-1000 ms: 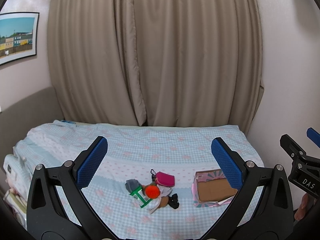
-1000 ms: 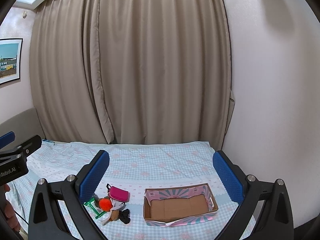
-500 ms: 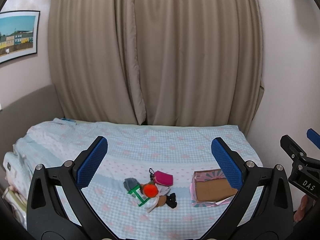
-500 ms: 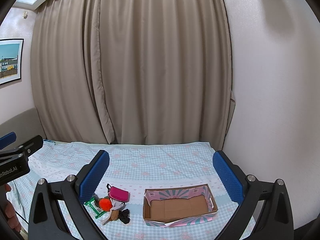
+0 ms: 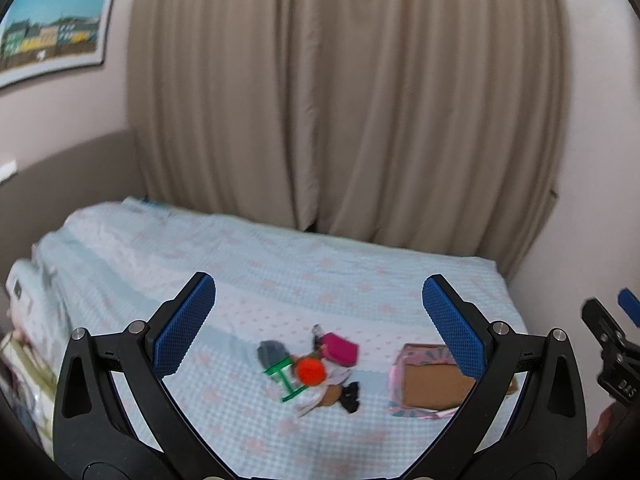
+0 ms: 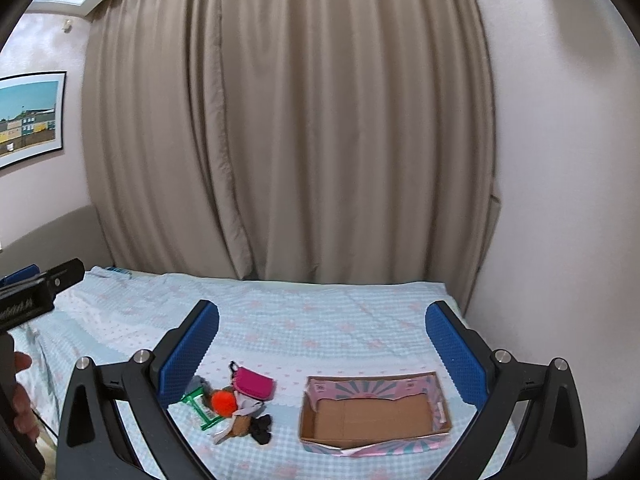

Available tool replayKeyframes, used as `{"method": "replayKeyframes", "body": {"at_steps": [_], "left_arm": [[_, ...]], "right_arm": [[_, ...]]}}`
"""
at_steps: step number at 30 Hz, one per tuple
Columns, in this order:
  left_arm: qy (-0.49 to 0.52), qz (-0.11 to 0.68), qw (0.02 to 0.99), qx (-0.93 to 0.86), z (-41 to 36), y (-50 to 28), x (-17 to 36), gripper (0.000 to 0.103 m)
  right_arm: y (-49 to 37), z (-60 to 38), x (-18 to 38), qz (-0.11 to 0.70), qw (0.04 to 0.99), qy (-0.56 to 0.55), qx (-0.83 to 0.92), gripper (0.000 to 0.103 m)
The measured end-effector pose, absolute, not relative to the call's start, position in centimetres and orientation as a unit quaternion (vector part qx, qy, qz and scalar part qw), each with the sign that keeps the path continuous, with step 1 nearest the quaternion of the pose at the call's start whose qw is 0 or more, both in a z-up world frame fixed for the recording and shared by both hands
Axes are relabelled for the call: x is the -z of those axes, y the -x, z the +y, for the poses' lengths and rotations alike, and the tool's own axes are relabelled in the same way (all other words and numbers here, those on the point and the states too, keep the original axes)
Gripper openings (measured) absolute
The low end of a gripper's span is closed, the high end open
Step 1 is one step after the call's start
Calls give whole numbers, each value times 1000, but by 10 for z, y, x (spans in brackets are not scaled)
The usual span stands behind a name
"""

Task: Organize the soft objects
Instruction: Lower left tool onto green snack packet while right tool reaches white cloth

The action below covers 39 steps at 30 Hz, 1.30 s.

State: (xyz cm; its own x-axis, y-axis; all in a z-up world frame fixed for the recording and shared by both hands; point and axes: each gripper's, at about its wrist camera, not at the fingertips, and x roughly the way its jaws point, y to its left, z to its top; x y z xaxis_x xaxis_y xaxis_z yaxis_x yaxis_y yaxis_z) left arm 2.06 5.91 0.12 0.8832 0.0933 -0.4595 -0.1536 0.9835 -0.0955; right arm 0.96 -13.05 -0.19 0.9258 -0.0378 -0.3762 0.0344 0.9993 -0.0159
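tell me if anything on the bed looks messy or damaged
The small items lie heaped on each other beside the box rather than inside it. The cardboard box is empty, and its near wall looks bent and crumpled. Nothing looks spilled.

Both wrist cams high, well back from bed [image 5: 360, 280], facing curtain [image 6: 300, 140]; shared: box [image 6: 376, 412], toy pile [image 5: 312, 372].

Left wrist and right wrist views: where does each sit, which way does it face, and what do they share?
Left wrist: on the left claw, aimed across the bed at the toy pile; its fingers and the right claw's tip show.
Right wrist: on the right claw, facing the cardboard box; its fingers, the left claw and a hand show.
Shared: bed, pile, box, curtain.
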Motion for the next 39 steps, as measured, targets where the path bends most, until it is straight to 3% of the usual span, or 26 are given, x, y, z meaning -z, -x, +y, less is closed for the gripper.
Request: {"method": "replayKeyframes", "body": {"at_steps": [9,18,32,39], "left_arm": [[100,311,943,-65,170,-63,54,103],[109,413,904,-3,223,-121,154,103],[135,504,851,61,184,-190,365,102],[135,511,847,50,167,-216,441,97]], "right_arm": [[-53,-65,62,266,963,-35,6,103],[-105,-12,139,339,936,-88,33,103],[-200,-11,328,452,877,-147,70,103],[-238,-14,410,485,862,-135,62,91]]}}
